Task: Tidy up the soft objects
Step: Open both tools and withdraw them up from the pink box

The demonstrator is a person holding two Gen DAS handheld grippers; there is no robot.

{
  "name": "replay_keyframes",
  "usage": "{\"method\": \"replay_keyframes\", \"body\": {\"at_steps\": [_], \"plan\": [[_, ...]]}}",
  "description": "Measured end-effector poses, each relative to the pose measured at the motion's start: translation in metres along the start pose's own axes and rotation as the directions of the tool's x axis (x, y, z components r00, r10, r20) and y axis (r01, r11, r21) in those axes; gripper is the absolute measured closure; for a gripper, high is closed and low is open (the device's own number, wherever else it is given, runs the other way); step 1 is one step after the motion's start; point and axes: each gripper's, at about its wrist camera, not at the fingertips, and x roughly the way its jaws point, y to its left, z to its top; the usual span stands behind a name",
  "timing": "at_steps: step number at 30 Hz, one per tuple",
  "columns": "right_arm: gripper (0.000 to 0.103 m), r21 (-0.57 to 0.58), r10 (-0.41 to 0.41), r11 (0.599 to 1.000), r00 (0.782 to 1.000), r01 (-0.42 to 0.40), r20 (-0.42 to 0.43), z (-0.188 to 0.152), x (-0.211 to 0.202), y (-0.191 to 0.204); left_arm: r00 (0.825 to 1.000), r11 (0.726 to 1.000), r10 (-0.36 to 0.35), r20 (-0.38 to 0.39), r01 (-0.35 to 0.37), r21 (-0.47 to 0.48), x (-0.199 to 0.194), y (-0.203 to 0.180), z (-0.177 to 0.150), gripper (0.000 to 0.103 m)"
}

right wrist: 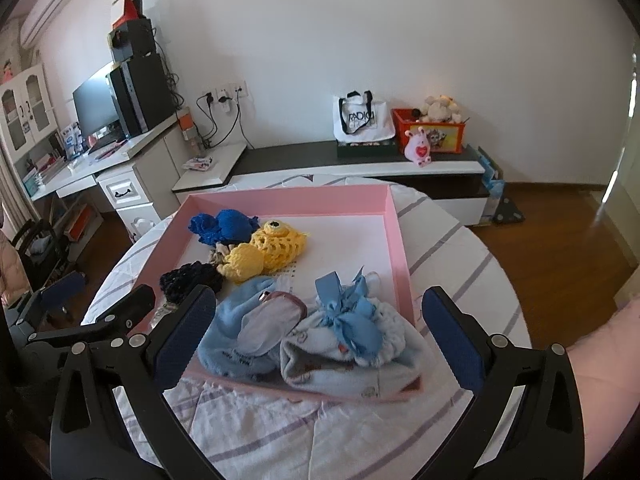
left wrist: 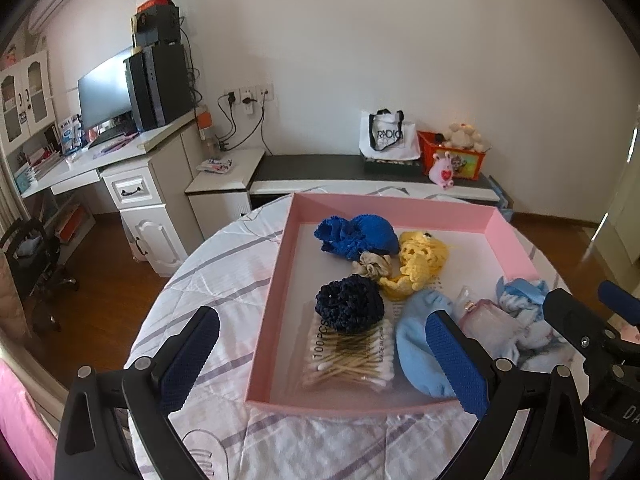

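Observation:
A pink tray (left wrist: 276,276) (right wrist: 396,224) on a round table holds soft items: a blue crocheted piece (left wrist: 356,234) (right wrist: 224,226), a yellow crocheted piece (left wrist: 420,260) (right wrist: 276,246), a beige scrunchie (left wrist: 372,264), a navy scrunchie (left wrist: 350,304) (right wrist: 192,280) lying on a pack of cotton swabs (left wrist: 348,360), a light blue pouch (left wrist: 416,336) (right wrist: 236,332), a pink purse (right wrist: 268,320) and a ribboned cloth bag (right wrist: 352,336) (left wrist: 520,308). My left gripper (left wrist: 320,360) hovers open at the tray's near left. My right gripper (right wrist: 320,340) is open before the ribboned bag.
The table carries a striped white cloth (left wrist: 224,280) (right wrist: 460,248). Behind stand a white desk (left wrist: 132,184) with a monitor, a low bench (left wrist: 340,172) with a tote bag (left wrist: 386,136) and a toy box (left wrist: 452,152). The floor is wooden (right wrist: 560,248).

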Motion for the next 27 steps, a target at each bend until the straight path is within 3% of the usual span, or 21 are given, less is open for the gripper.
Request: {"method": "replay_keyframes", "body": {"at_steps": [14,27], "plan": [[0.000,-0.058,-0.014,0.998,0.993,0.020,0.113,-0.024,-0.083,0.011,0.993,1.000,-0.016,0.121,0.016,-0.002,-0.089,0.003,-0.034,0.001],[0.000,-0.093,-0.006,0.995,0.960,0.034,0.281,-0.046,-0.170,0.022,0.961,1.000,-0.014,0.275,0.011,0.010,-0.185,0.002,-0.077,0.001]]}}
